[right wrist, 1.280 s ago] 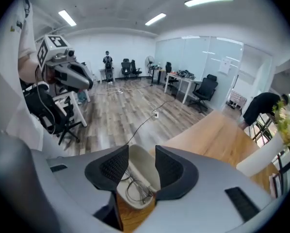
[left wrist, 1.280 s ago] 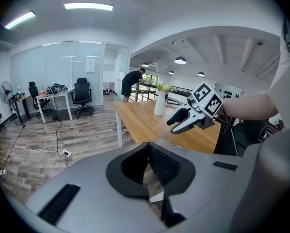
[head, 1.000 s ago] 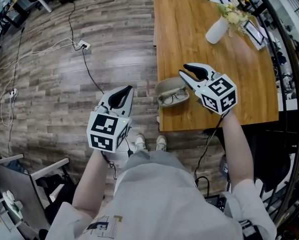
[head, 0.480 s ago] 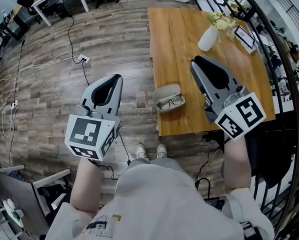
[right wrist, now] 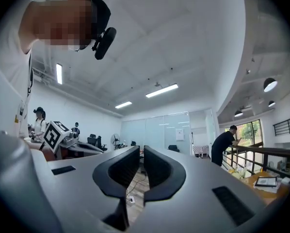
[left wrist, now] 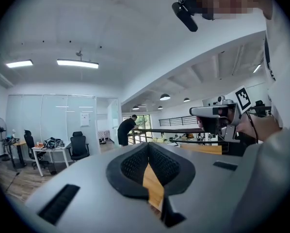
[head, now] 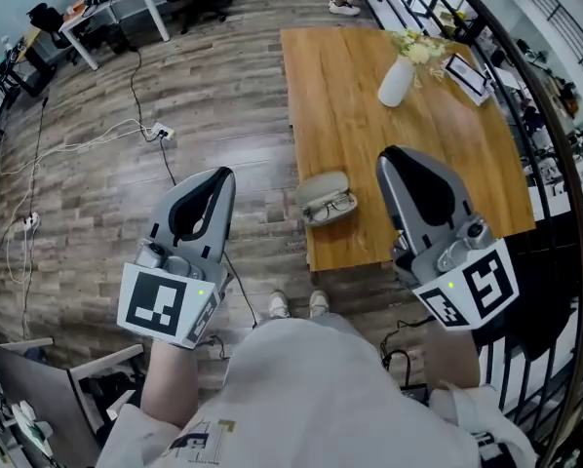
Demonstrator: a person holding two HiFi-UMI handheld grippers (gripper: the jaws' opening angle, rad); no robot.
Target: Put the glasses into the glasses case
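Note:
An open beige glasses case (head: 321,183) lies at the near left corner of the wooden table (head: 369,125), with the glasses (head: 334,205) lying in it. Both grippers are held high, pointing level, well apart from the case. My left gripper (head: 216,175) hangs over the floor left of the table; its jaws (left wrist: 148,147) touch at the tips with nothing in them. My right gripper (head: 394,156) hovers over the table's near edge. Its jaws (right wrist: 141,152) are closing, with a narrow gap left and nothing between them.
A white vase of flowers (head: 397,80) and a small framed picture (head: 464,74) stand at the table's far right. A black railing (head: 555,115) runs along the right. Cables and a power strip (head: 157,132) lie on the plank floor. A person (left wrist: 128,129) stands by the far railing.
Both grippers have risen away from the table toward the head camera. The right jaws, wide open beside the case a second ago, have narrowed. The case and glasses have not moved on the table.

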